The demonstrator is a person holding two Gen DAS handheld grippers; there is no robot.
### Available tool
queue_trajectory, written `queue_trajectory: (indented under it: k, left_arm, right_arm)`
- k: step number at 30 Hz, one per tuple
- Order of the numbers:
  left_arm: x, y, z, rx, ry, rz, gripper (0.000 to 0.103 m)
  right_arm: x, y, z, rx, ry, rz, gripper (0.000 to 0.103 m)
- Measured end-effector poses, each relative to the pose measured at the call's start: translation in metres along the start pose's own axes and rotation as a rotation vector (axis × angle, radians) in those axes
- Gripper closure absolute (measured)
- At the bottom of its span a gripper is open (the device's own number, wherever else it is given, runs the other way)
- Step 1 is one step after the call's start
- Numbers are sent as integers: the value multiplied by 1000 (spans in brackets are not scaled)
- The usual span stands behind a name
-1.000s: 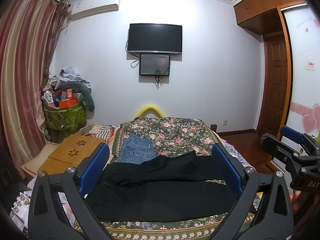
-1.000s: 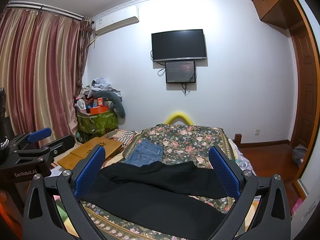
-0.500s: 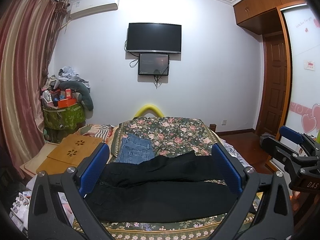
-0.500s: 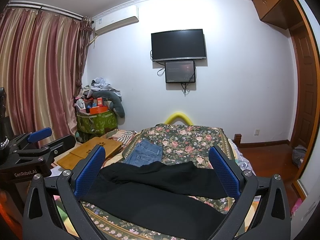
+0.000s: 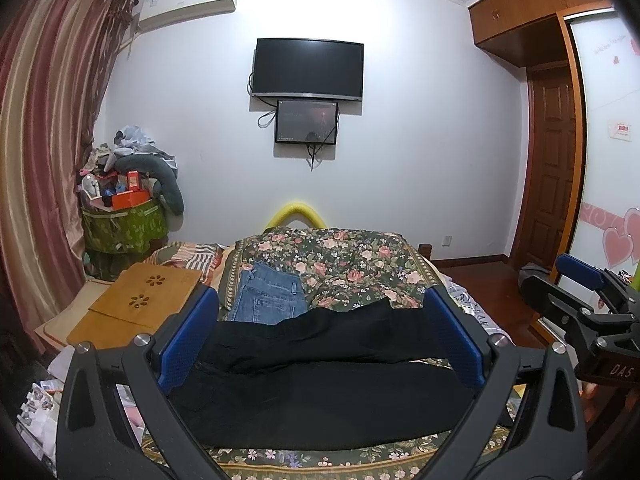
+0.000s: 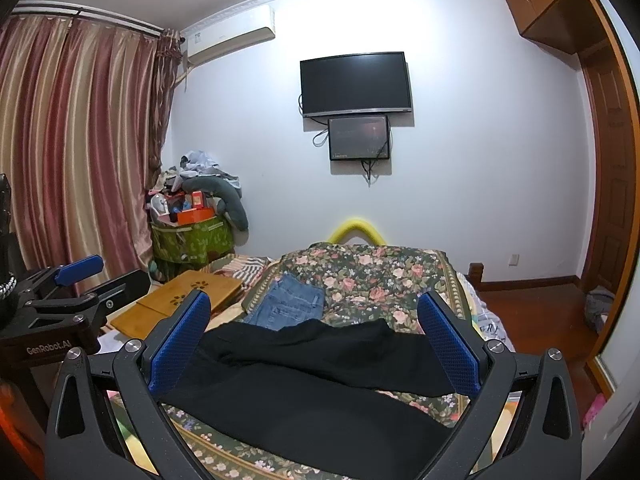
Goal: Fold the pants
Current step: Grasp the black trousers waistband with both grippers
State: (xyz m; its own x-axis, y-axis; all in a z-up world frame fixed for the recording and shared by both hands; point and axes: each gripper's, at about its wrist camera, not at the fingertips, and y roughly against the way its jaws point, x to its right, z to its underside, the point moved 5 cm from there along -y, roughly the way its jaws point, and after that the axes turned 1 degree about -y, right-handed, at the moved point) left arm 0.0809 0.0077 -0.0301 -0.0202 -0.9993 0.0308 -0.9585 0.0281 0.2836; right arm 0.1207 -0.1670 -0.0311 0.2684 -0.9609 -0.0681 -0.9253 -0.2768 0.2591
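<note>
Black pants lie spread across the near end of a floral bedspread, legs running to the right, the upper leg angled over the lower one. They also show in the right wrist view. My left gripper is open and empty, held above the pants. My right gripper is open and empty, also above them. Each gripper shows at the edge of the other's view: the right one, the left one.
Folded blue jeans lie on the bedspread behind the pants. A wooden lap desk sits at the bed's left. A cluttered green bin stands by the curtains. A TV hangs on the far wall. A wardrobe and door are on the right.
</note>
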Motion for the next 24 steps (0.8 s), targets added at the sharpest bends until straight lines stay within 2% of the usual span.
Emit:
queue_trajectory:
  k: [10, 14, 24]
  left_arm:
    - [-22, -65, -4, -58, -20, -22, 0]
    - [-41, -107, -5, -95, -15, -50, 0]
    - [-120, -237, 8, -274, -24, -109, 0]
  right_arm:
    - [20, -52, 8, -63, -10, 31, 0]
    - [28, -81, 10, -81, 11, 31, 0]
    - [61, -159, 20, -157, 63, 63, 0]
